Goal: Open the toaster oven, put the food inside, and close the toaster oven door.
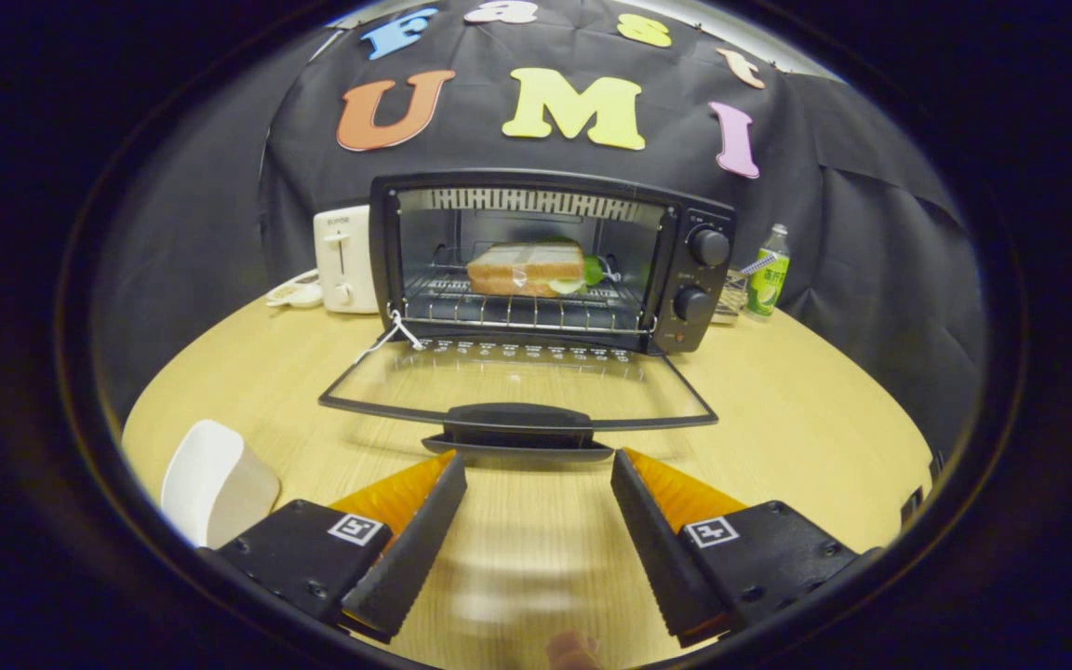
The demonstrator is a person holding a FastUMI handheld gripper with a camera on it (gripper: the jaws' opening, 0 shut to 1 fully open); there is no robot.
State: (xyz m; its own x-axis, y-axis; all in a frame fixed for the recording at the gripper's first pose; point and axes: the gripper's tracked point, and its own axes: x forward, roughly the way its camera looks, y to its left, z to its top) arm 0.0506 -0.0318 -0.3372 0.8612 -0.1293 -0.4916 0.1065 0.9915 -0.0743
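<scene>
The black toaster oven (703, 279) stands at the back of the wooden table with its glass door (517, 386) folded down flat. A wrapped sandwich (527, 268) lies on the wire rack (517, 312) inside the oven. The door's black handle (517, 428) sits just ahead of my fingertips. My gripper (536, 461) is open with nothing between its fingers, hovering low over the table in front of the door.
A white toaster (342, 259) and a small white dish (296, 292) stand left of the oven. A green bottle (769, 274) stands to its right. A white plate (215, 484) lies on the table beside my left finger.
</scene>
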